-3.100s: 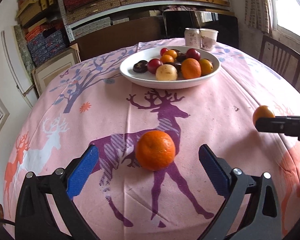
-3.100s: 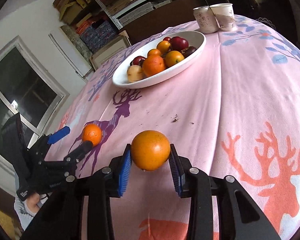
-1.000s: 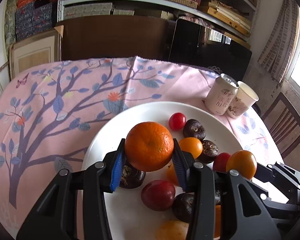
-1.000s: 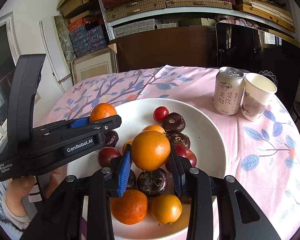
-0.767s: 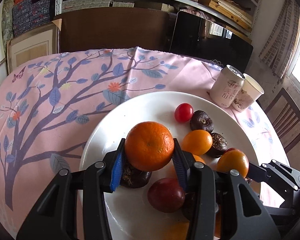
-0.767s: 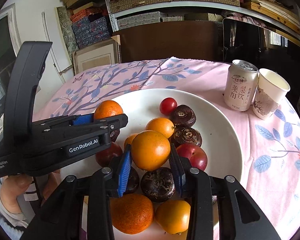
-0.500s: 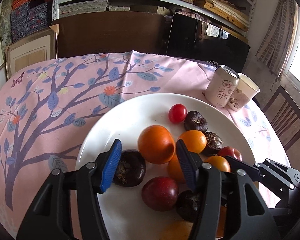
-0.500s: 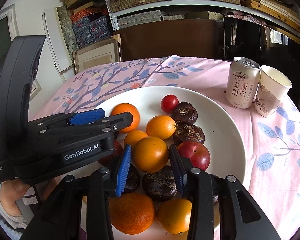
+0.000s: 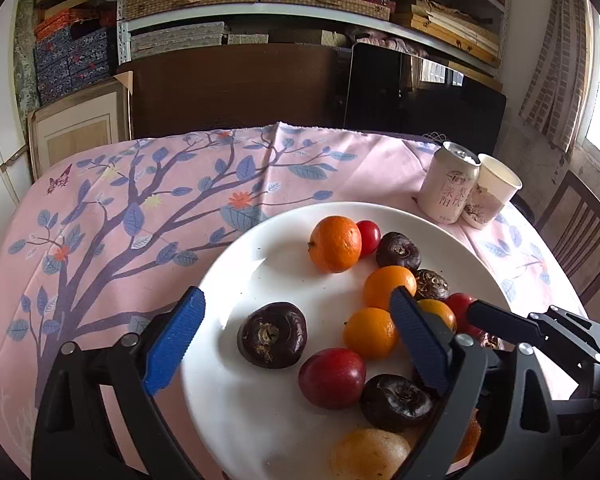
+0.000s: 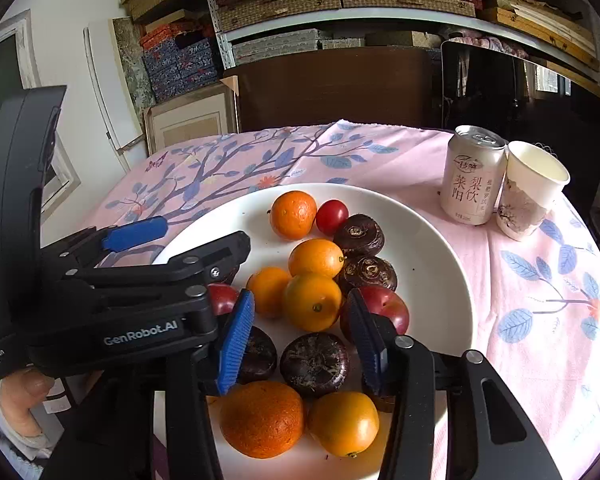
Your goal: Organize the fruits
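A white plate (image 9: 260, 420) (image 10: 440, 264) on the pink tablecloth holds several oranges, dark round fruits and red fruits. My left gripper (image 9: 296, 332) is open and empty over the plate's near left part, above a dark fruit (image 9: 272, 334). An orange (image 9: 335, 243) (image 10: 293, 214) lies at the plate's far side next to a small red fruit (image 9: 369, 232). My right gripper (image 10: 300, 330) is open and empty; an orange (image 10: 312, 302) rests on the fruit pile just ahead of its blue pads.
A drink can (image 9: 448, 188) (image 10: 472, 176) and a paper cup (image 9: 492, 196) (image 10: 530, 190) stand behind the plate at the right. A wooden chair (image 9: 580, 232) stands at the far right. Shelves and dark furniture stand behind the table.
Both grippers carried oranges to the plate, opened and let them go. The left one's orange rolled to the plate's far side. The right one's orange now rests on the pile.
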Action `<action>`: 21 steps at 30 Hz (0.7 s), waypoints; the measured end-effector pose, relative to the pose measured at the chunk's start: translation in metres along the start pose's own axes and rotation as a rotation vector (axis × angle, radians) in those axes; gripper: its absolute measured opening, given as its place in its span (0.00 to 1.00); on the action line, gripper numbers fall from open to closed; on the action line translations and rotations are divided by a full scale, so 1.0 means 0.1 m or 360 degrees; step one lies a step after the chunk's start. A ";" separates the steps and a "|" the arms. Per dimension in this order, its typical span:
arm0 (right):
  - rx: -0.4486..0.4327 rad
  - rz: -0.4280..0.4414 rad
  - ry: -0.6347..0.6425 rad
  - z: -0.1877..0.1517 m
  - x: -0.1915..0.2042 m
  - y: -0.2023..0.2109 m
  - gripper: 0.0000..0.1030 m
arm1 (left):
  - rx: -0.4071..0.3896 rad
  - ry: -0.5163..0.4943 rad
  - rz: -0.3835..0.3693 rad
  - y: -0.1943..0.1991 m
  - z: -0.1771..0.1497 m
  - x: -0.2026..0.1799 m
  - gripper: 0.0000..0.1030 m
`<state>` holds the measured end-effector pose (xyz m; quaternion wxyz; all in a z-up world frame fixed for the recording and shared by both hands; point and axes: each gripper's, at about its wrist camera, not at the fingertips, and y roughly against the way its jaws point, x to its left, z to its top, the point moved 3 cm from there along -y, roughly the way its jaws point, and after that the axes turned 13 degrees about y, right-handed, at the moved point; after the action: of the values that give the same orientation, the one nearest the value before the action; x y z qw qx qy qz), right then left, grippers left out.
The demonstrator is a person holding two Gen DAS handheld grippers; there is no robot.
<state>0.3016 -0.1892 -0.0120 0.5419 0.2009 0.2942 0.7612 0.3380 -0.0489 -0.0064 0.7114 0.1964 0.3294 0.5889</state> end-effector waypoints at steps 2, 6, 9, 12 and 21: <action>-0.0019 -0.0013 0.0000 0.01 0.00 0.06 0.53 | -0.0001 0.0026 -0.0011 0.05 0.01 0.03 0.92; -0.0044 -0.0024 -0.0015 0.00 0.02 0.19 0.60 | -0.0035 0.0055 -0.0002 0.17 0.01 0.07 0.95; -0.0065 -0.0024 -0.0035 -0.04 0.04 0.30 0.63 | -0.0071 0.0057 0.0046 0.26 -0.02 0.09 0.95; -0.0093 -0.0026 -0.0078 -0.09 0.03 0.43 0.66 | -0.0097 0.0040 0.0102 0.33 -0.06 0.08 0.95; -0.0135 0.0000 -0.0160 -0.34 0.07 0.73 0.70 | -0.0205 -0.0009 0.0139 0.79 -0.22 -0.03 0.95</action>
<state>0.2270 -0.2081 0.0112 0.5640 0.2156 0.2340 0.7620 0.2666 -0.0364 0.0317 0.6972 0.1661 0.2800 0.6386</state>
